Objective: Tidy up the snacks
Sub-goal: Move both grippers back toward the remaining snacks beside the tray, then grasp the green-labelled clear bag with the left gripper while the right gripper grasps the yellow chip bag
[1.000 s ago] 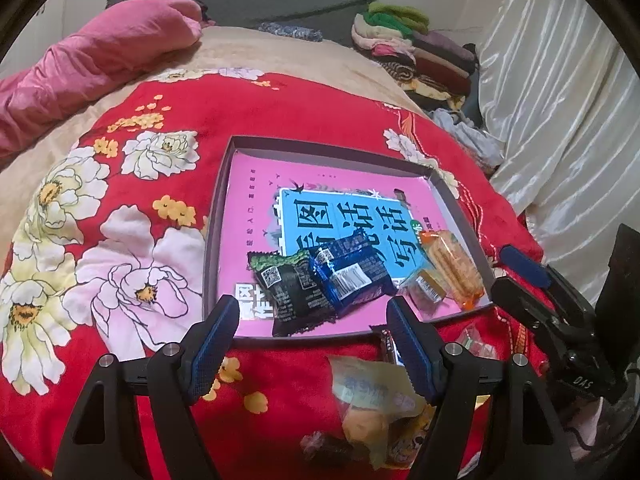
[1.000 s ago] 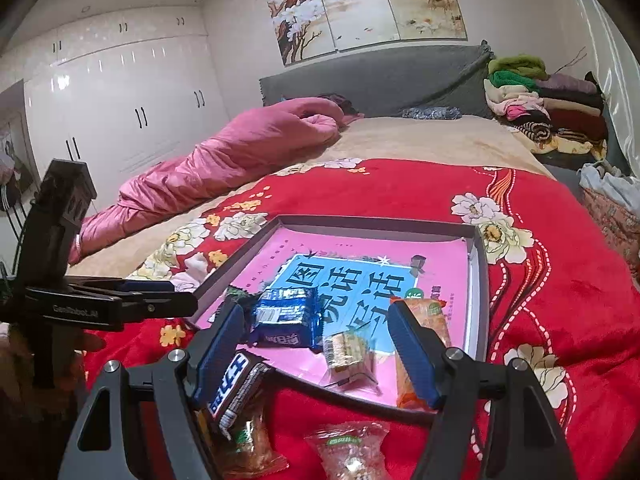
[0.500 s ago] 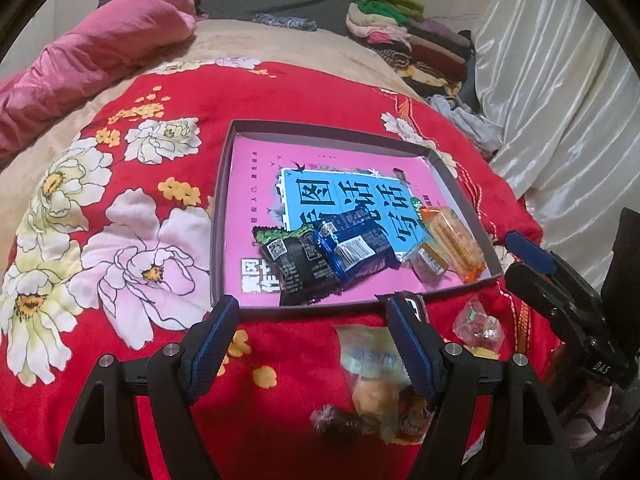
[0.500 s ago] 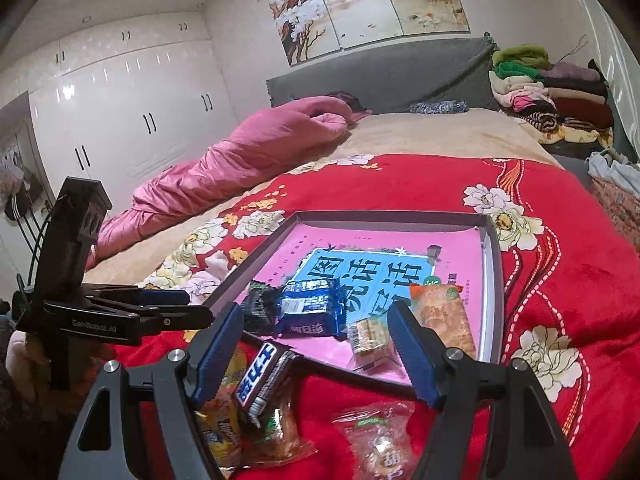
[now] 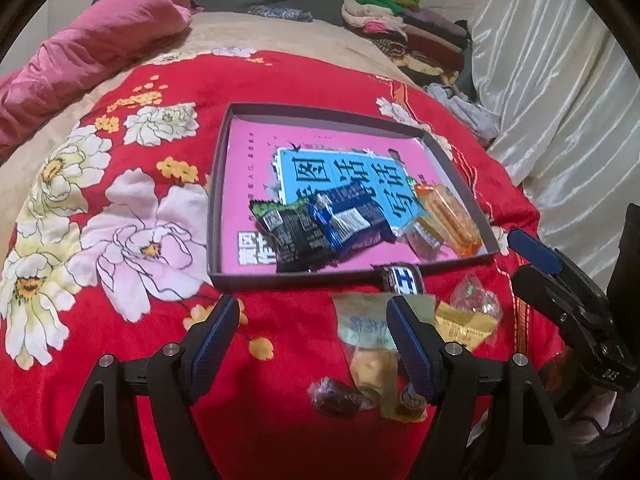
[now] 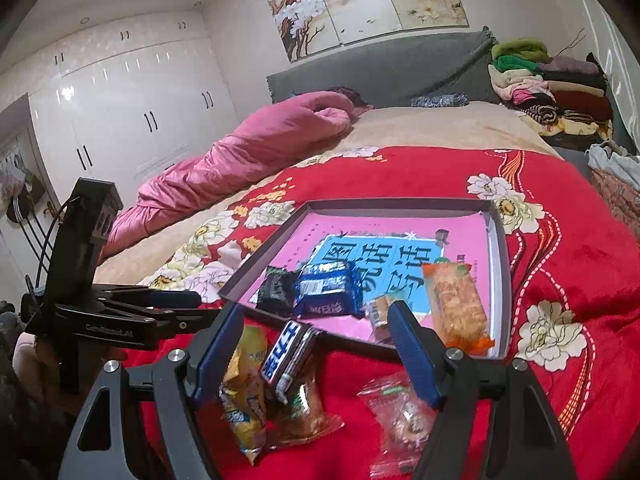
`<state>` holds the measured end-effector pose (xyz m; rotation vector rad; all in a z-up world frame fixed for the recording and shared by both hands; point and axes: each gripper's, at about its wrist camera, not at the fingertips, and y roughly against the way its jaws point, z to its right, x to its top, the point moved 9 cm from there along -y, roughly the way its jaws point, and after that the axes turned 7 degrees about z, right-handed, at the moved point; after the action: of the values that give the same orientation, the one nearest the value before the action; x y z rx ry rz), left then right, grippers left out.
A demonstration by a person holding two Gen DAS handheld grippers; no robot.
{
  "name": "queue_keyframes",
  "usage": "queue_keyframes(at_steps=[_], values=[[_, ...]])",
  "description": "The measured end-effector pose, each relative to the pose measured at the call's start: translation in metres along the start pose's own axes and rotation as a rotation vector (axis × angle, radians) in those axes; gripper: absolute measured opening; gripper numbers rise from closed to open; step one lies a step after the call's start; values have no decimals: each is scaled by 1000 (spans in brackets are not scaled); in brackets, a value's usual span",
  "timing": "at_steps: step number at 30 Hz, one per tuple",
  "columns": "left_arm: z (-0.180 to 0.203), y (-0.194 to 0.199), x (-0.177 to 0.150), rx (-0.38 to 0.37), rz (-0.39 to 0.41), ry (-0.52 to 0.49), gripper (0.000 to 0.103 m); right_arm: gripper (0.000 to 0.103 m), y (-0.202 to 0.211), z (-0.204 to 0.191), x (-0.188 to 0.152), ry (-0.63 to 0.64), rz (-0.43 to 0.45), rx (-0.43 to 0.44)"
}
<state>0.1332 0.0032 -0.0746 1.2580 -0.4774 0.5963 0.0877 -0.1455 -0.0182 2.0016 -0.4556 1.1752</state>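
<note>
Now, working left to right in the left wrist view: the red floral blanket [image 5: 120, 240] covers the bed, and on it sits the shallow tray [image 5: 214, 216] with a pink book lining its floor. Along the tray's near edge lie the black packet [image 5: 288, 236], the blue wafer packet [image 5: 352, 224], a small clear-wrapped sweet [image 5: 424, 236] and the orange cracker pack [image 5: 452, 216]. So, by my reading, you are partway through: four snacks are in, and the rest are loose on the blanket in front of the tray.

Your left gripper [image 5: 312, 332] hangs over bare blanket with its jaws apart and nothing between them. Just beside its right jaw lie the pale green packet [image 5: 368, 328] and the dark wrapped candy [image 5: 332, 396]. Further right come the chocolate bar [image 5: 402, 280], leaning on the tray's front wall, a gold wrapper [image 5: 464, 324] and a clear candy bag [image 5: 476, 296].

Your right gripper [image 6: 316, 336] also has its jaws apart and holds nothing; in its own view the chocolate bar sits between them, untouched.

The next move looks like yours on the right: lower over the bar, close across its narrow sides, then lift it over the wall into a bare part of the tray. Mind the yellow packet [image 6: 244, 392] lying partly under it.
</note>
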Motion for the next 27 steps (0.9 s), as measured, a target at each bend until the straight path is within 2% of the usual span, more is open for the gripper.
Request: queue_keyframes(at_steps=[8,13,22,27], values=[[2,-4,-19,-24,-56,3,77,74,3,-14,-11,13,-31,33],[9,-5,-28,-69,-82,15,77,74,3,-19,-18,21,-53,40],[16,-14,-43,-85,-124,6,77,74,4,-30,-29,48,-92,57],[17,-24,-49,-99,-147,20,77,74,0,-41,-36,66,-120,102]])
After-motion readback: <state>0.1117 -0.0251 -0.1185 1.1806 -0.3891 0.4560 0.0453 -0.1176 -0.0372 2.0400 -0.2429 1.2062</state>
